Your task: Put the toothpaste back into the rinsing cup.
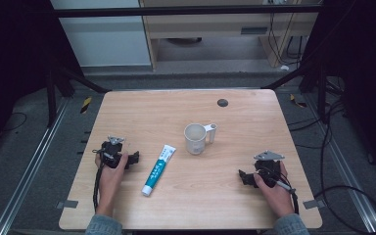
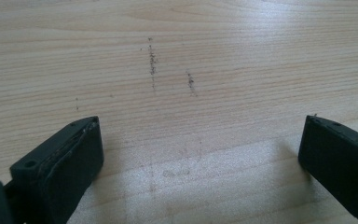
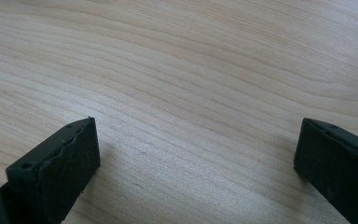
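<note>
A white and teal toothpaste tube (image 1: 159,169) lies flat near the middle of the wooden table (image 1: 235,122), cap end toward me. Behind it to the right stands a white mug (image 1: 196,138), upright, with its handle to the right. My left gripper (image 1: 136,158) rests on the table just left of the tube, jaws pointing toward it. In the left gripper view that left gripper (image 2: 200,140) is open with bare wood between the jaws. My right gripper (image 1: 242,177) rests at the right front, pointing left. Seen in its own view, the right gripper (image 3: 196,144) is open and holds nothing.
A small dark round grommet (image 1: 222,103) sits in the tabletop near the far edge. Cables (image 1: 342,196) trail on the floor right of the table. Metal rails (image 1: 29,166) run along the floor on the left. A cabinet (image 1: 225,29) stands beyond the table.
</note>
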### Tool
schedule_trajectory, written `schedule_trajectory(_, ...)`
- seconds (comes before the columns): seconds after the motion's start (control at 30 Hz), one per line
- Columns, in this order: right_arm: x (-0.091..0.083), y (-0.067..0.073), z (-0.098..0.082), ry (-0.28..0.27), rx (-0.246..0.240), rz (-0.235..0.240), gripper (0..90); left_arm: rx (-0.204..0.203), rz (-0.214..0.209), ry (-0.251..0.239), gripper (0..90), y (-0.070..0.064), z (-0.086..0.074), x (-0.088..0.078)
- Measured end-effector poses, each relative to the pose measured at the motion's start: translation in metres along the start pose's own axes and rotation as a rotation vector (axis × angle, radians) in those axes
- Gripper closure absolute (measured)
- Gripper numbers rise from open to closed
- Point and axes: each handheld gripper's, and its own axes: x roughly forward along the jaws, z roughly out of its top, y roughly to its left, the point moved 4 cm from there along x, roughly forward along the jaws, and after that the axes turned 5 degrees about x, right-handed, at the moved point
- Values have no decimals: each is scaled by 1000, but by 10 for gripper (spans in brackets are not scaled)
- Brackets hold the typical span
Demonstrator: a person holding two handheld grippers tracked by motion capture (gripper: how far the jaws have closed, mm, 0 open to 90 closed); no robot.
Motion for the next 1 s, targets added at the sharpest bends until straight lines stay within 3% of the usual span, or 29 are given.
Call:
schedule_trajectory(0.23, 0, 0, 0, 0, 0, 0, 4, 15, -20, -2, 0, 1, -2, -2)
schedule_trajectory(0.3, 0, 0, 0, 0, -1, 0, 4, 18, -11, 0, 43, 2, -1, -4)
schedule_trajectory(0.43, 0, 0, 0, 0, 0, 0, 4, 44, -10, -8, 36, -1, 2, -15)
schedule_trajectory(0.63, -1, 1, 0, 1, 6, 1, 6, 82, -56, -30, 43, -16, 7, -39)
schedule_trajectory(0.8, -1, 0, 0, 1, 7, 1, 6, 137, -98, -55, 48, -36, 17, -58)
schedule_trajectory(0.9, -1, 0, 0, 1, 7, 1, 6, 158, -118, -75, 49, -47, 23, -64)
schedule_trajectory(1.0, -1, 0, 0, 1, 7, 2, 6, 174, -144, -64, 52, -58, 26, -67)
